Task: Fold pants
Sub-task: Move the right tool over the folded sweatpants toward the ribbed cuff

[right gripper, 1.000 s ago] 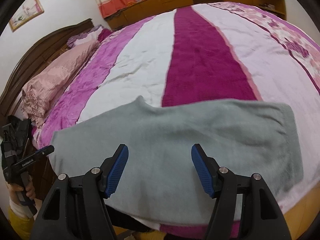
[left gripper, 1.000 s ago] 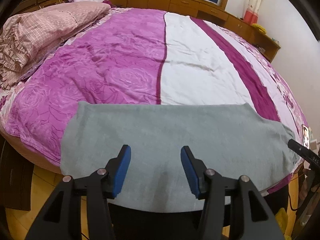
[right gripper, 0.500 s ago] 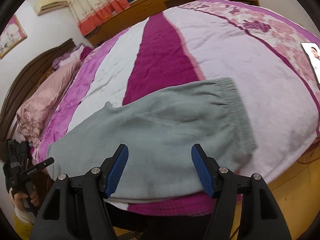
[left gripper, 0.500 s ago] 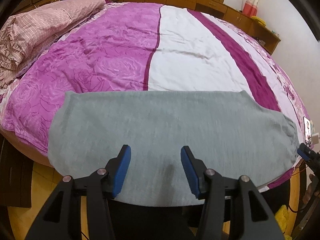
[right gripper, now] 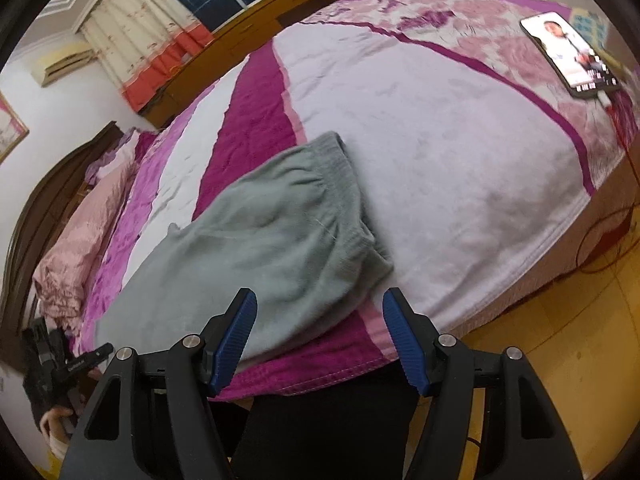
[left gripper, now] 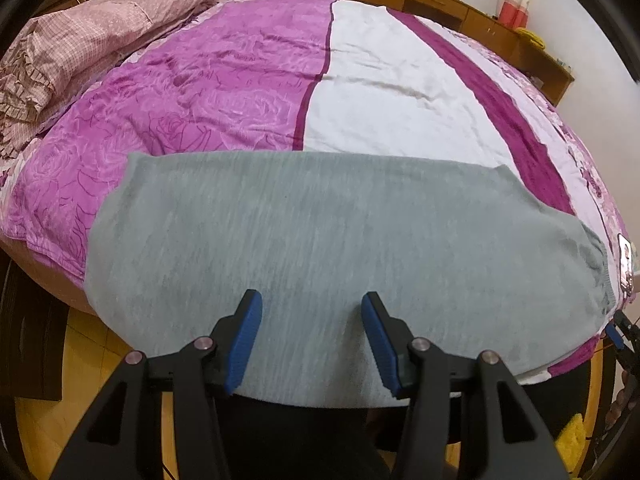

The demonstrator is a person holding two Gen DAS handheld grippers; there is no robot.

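Observation:
The grey pants (left gripper: 320, 248) lie flat across the near edge of the bed, folded lengthwise, leg ends to the left and the elastic waistband (right gripper: 344, 184) to the right. My left gripper (left gripper: 312, 336) is open and empty, just above the near edge of the pants around their middle. My right gripper (right gripper: 320, 332) is open and empty, over the bed edge by the near waistband corner (right gripper: 376, 264). The left gripper also shows at the far left of the right wrist view (right gripper: 80, 360).
The bed has a purple, white and pink striped cover (left gripper: 360, 92). A pink quilt (left gripper: 80, 48) is bunched at the head end. A lit phone (right gripper: 568, 52) lies on the right side of the bed. Wooden floor (right gripper: 560, 320) lies below the bed edge.
My right gripper has swung right along the pants, from over the legs to the waistband end. My left gripper has shifted slightly closer over the middle. Both stay open.

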